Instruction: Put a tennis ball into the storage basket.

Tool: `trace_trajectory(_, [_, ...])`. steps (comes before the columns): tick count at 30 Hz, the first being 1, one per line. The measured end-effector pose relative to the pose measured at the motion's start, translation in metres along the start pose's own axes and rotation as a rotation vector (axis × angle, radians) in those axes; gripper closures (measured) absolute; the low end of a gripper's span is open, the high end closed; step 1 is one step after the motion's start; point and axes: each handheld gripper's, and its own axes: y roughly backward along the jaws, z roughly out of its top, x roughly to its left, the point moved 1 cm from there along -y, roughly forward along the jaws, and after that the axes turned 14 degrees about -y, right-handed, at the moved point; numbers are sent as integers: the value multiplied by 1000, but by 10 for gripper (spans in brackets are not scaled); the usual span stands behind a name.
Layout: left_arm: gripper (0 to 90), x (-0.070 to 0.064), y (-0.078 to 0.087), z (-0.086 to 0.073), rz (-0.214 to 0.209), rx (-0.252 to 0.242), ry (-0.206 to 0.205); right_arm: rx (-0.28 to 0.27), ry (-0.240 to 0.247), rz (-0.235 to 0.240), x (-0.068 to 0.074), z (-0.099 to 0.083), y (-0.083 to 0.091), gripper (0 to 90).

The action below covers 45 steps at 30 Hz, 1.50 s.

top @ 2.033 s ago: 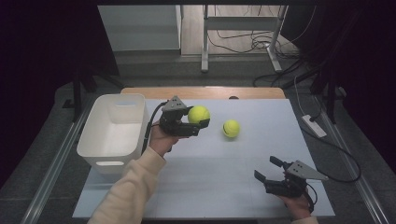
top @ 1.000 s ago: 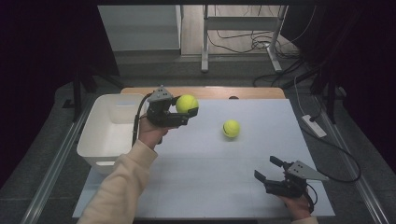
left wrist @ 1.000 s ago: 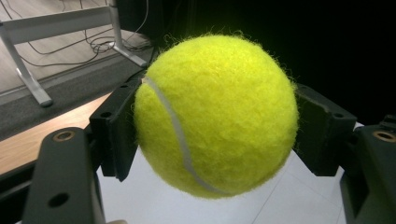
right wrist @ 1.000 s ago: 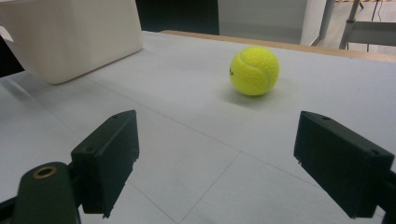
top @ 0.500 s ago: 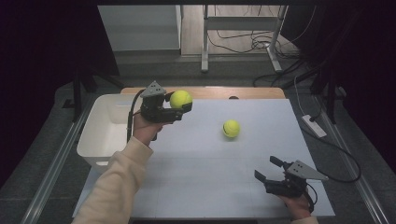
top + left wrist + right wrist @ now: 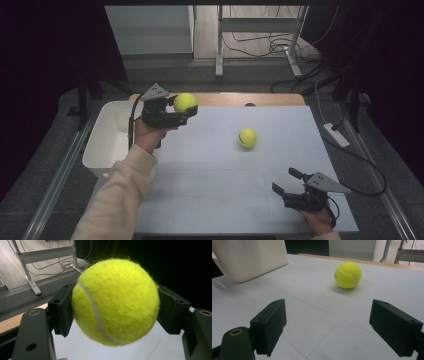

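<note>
Two tennis balls | your left gripper (image 6: 183,113) clamps one ball (image 6: 185,102) beside the white bin (image 6: 102,145) | your right gripper (image 6: 288,184) gapes wide, other ball (image 6: 247,137) on table (image 6: 215,190).

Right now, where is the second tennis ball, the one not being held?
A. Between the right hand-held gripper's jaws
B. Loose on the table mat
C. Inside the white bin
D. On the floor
B. The free tennis ball rests on the table mat, apart from the open right hand-held gripper.

I see a dark room, wooden floor (image 6: 250,30) far back, grey metal frame legs (image 6: 220,45) with loose cables (image 6: 272,45), a power strip (image 6: 336,135) on the right.
</note>
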Motion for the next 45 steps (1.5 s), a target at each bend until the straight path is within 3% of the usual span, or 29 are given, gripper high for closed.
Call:
trace_trajectory(9, [266,7,7,-2,22,9,3,0,1,-2,1,0,0,142])
trace_trajectory(24, [265,30,24,-16,100,40,32,4,4,1,2,0,-2,142])
trace_trajectory(45, [265,47,37,-24,183,48,52,2,2,-8,-1,-1,0,142])
